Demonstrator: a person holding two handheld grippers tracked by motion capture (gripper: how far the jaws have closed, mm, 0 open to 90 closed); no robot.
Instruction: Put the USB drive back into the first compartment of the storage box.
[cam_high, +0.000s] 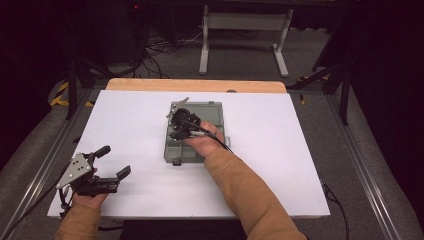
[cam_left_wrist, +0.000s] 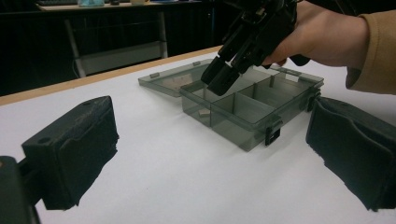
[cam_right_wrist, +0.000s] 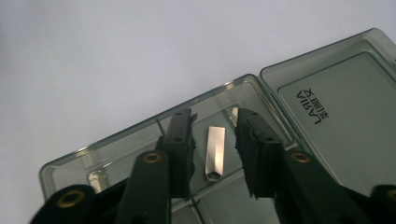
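- We see the compartment box (cam_high: 200, 132) near the middle of the counter (cam_high: 280, 150), its open lid (cam_high: 205, 107) lying flat on the far side.
- Our right tongs (cam_high: 176, 131) hang over the box's left part, tips down in a compartment.
- In the right gripper view, a small metal piece (cam_right_wrist: 215, 152) lies on that compartment's floor, between the two jaws and touching neither.
- Our left tongs (cam_high: 114, 161) sit at the counter's near left corner, well apart from the box.
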